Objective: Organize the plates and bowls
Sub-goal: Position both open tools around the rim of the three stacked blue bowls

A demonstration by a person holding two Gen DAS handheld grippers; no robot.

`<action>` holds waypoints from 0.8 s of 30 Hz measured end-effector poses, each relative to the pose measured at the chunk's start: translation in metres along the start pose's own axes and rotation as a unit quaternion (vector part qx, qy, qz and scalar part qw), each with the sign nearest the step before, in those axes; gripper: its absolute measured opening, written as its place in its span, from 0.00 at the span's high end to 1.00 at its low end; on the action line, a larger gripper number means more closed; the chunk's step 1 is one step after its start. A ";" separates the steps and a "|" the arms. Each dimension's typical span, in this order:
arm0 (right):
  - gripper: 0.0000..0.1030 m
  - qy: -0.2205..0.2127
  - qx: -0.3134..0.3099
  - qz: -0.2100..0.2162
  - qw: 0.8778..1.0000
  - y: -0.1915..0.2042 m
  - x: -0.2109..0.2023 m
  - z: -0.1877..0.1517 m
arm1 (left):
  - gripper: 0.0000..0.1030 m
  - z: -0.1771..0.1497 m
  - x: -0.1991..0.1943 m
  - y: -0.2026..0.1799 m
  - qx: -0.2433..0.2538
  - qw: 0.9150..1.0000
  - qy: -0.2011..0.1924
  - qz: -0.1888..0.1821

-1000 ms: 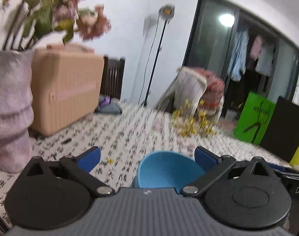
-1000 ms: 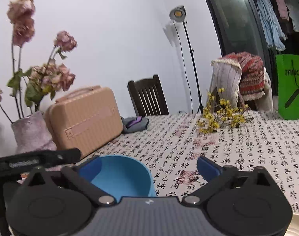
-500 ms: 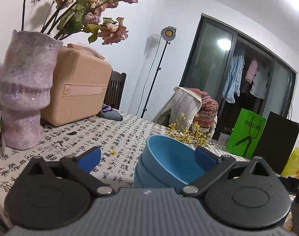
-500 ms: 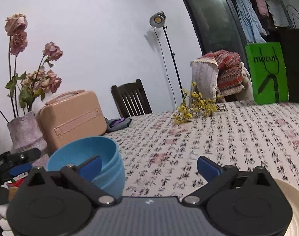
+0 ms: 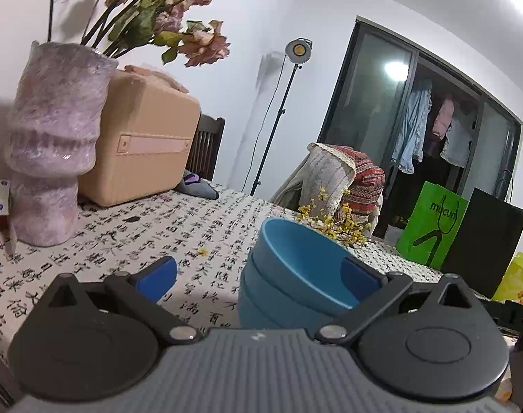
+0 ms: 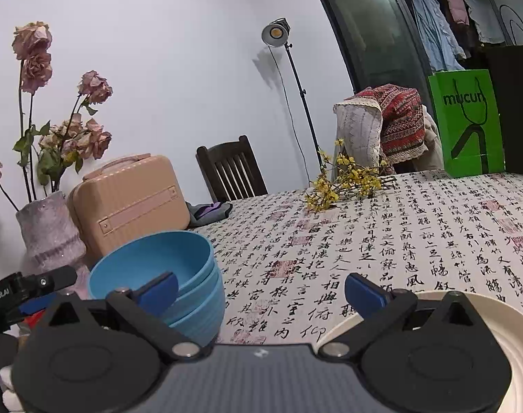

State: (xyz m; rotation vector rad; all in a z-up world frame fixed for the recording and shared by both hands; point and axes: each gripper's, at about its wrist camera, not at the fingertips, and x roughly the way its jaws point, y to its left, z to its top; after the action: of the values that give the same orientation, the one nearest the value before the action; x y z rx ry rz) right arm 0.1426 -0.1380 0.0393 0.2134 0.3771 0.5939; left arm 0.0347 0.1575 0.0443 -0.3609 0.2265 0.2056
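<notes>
Stack of blue bowls (image 5: 289,275) stands on the tabletop (image 6: 382,241), three nested by the rims I count. They look like light, rigid plastic with smooth walls, likely slippery; I judge the top rim the best hold, one finger inside, one outside. My left gripper (image 5: 258,272) is spread wide, its right finger by the top bowl's rim. My right gripper (image 6: 261,285) is wide, empty, with a cream ridged plate (image 6: 495,330) beneath its right side. Vase (image 5: 51,148) and tan case (image 5: 144,144) stand beyond.
</notes>
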 end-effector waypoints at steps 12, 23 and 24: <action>0.00 0.000 0.000 -0.015 1.000 0.003 -0.014 -0.005 | 0.00 -0.003 -0.007 0.004 -0.010 1.000 0.002 0.003; 0.00 0.003 0.001 -0.030 1.000 -0.002 -0.021 -0.005 | 0.00 0.000 -0.005 0.002 -0.012 1.000 -0.002 -0.007; 0.00 0.004 0.001 -0.031 1.000 -0.002 -0.022 -0.005 | 0.00 0.001 -0.004 0.002 -0.012 1.000 -0.001 -0.009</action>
State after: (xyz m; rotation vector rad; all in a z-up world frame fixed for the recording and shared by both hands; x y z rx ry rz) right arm 0.1252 -0.1519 0.0406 0.2007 0.3904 0.5328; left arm 0.0301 0.1585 0.0454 -0.3868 0.2184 0.1905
